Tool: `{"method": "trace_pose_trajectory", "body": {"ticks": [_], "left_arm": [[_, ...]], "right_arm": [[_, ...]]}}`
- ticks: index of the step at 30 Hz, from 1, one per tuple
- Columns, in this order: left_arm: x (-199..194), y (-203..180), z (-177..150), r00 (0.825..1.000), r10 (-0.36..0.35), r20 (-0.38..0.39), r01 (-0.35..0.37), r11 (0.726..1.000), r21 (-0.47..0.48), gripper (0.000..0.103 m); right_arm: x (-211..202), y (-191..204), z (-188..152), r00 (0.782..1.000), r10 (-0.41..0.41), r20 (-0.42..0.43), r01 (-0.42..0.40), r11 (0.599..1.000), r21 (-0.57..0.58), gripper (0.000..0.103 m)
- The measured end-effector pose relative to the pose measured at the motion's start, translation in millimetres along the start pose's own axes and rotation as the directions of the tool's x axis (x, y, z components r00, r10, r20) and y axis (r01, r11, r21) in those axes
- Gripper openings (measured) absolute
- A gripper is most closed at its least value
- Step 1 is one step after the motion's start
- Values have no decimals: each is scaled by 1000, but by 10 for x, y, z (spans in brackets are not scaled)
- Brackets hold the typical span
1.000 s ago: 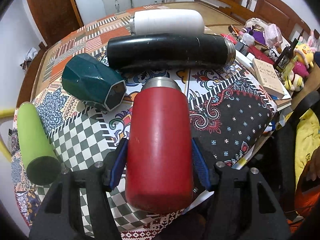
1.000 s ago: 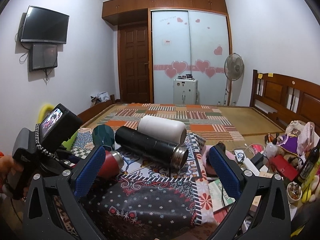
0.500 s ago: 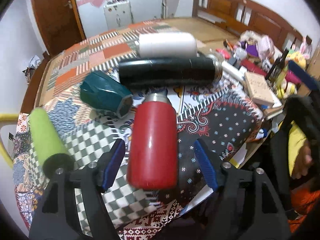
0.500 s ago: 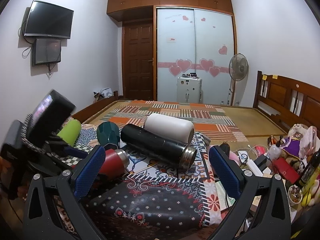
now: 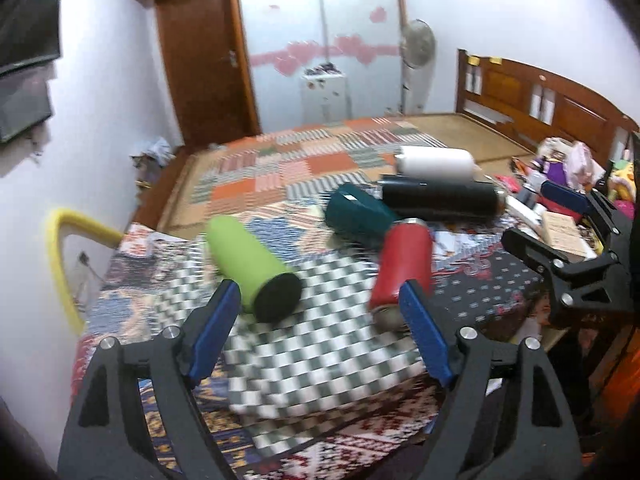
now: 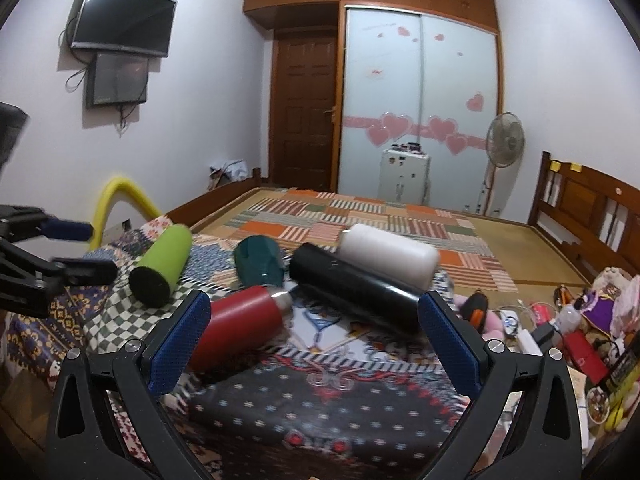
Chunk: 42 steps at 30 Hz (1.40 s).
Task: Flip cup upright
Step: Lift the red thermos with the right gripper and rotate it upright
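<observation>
While red cup (image 5: 402, 270) lies sideways, left fingers (image 5: 424, 334) beside — apart

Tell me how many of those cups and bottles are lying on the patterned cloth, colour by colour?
Lime-green cylindrical cup: 1
Dark teal faceted cup: 1
Red metal bottle with a steel neck: 1
Long black cylindrical flask: 1
White cylindrical bottle: 1
Total: 5, all on their sides.
</observation>
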State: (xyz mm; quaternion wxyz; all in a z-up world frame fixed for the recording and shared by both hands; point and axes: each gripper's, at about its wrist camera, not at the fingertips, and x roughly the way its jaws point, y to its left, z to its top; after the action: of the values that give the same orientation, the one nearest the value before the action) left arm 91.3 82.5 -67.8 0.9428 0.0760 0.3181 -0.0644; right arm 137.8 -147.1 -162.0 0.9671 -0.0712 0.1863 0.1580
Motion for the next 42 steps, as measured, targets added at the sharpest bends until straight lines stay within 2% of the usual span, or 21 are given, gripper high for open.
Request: {"method": "trace_pose_trajectory", "body": {"ticks": [7, 11, 16, 20, 22, 27, 32, 39, 42], "left_arm": [[-9, 249, -287, 996, 68, 61, -65, 997, -46, 89], [64, 294, -385, 994, 75, 77, -70, 995, -64, 90], [175, 328, -461, 995, 60, 84, -53, 995, -88, 90], [215, 306, -477, 994, 46, 97, -38, 996, -85, 90], [236, 286, -488, 994, 42, 101, -34, 996, -80, 90], [278, 267, -480, 994, 41, 101, -34, 997, -74, 90], [328, 261, -470, 995, 31, 90, -25, 997, -75, 90], [373, 187, -442, 996, 26, 88, -19, 997, -72, 90], [385, 148, -417, 996, 26, 86, -20, 997, -68, 90]], "right_arm": [[464, 271, -12, 991, 58, -122, -58, 998, 1, 103], [808, 374, 8, 966, 105, -236, -100, 994, 34, 103], [1109, 446, 58, 935, 98, -341, -92, 995, 32, 103], [1305, 449, 40, 884, 120, -451, -103, 993, 62, 103], [1342, 436, 45, 865, 128, -485, -104, 992, 77, 103], [1455, 407, 9, 799, 137, -586, -97, 990, 99, 103], [1431, 294, -12, 760, 178, -625, -137, 984, 113, 98], [1227, 282, 2, 755, 181, -630, -253, 967, -25, 72], [1162, 266, -2, 765, 179, -619, -271, 961, -57, 71]]}}
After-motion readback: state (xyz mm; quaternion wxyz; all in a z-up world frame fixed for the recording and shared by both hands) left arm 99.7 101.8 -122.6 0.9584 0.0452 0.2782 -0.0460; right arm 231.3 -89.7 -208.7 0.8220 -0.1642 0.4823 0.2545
